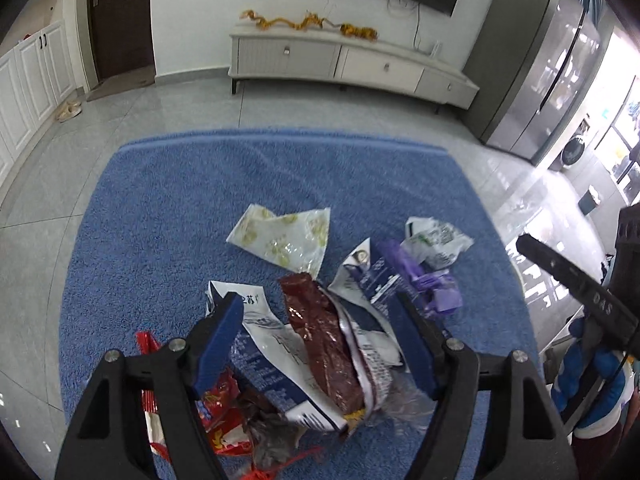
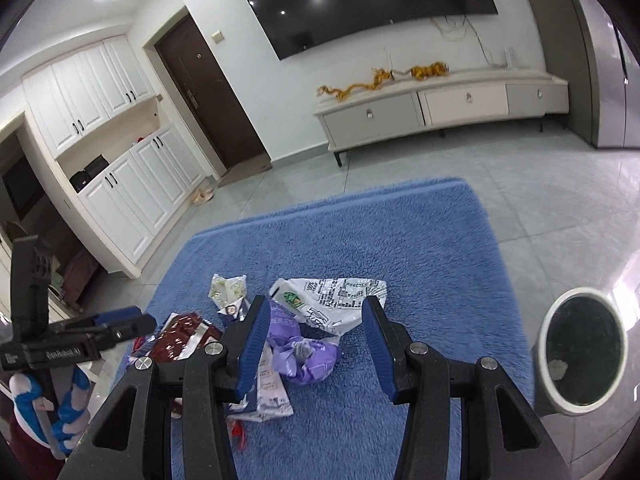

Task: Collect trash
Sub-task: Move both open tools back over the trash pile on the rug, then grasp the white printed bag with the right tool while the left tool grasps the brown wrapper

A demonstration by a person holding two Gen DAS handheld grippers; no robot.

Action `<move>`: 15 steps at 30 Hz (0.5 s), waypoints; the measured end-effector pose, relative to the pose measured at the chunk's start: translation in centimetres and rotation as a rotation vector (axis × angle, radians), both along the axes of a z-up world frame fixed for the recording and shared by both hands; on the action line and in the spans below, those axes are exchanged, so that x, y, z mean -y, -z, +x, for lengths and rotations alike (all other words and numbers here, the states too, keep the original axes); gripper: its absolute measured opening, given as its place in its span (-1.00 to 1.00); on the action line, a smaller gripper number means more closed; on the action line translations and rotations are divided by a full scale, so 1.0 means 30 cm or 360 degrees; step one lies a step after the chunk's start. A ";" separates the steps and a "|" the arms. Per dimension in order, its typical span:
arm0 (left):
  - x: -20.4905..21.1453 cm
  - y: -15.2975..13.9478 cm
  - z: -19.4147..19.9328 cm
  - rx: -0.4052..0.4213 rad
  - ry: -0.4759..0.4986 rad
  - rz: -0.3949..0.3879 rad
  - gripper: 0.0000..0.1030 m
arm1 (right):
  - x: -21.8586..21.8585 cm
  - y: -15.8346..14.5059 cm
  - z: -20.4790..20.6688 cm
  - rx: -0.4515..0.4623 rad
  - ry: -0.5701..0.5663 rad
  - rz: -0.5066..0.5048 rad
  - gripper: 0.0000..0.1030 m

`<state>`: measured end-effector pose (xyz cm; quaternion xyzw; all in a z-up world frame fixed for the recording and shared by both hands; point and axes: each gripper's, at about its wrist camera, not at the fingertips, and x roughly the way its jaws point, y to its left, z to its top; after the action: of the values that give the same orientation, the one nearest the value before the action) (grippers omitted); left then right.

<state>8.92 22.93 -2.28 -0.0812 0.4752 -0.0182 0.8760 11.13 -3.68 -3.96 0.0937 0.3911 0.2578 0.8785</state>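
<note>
Blue rug (image 1: 168, 216) carrying wrapper pile (image 1: 320, 332) near its front edge; bin (image 2: 580, 350) off its right edge. Left gripper (image 1: 320, 336) apart over brown wrapper (image 1: 324, 344); right gripper (image 2: 316, 344) apart, empty, over purple wrapper (image 2: 304, 356). Risks: overlapping wrappers dragged together, crinkly foil slipping.

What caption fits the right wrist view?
Open right gripper above purple wrapper among trash on blue rug, bin at right.

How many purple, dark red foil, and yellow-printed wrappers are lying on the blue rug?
Crumpled purple plastic wrapper: 1
Dark red foil wrapper: 1
White yellow-printed plastic wrapper: 1
Total: 3
</note>
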 end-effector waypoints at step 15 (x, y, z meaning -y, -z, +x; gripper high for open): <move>0.059 0.089 0.077 -0.0165 0.0083 -0.0008 -0.18 | 0.046 0.309 0.291 -0.0470 0.0133 0.0208 -0.40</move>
<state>11.24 21.17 -4.96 -0.0719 0.5218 -0.0381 0.8492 19.86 -5.05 -13.22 0.2036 0.4940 0.2292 0.8136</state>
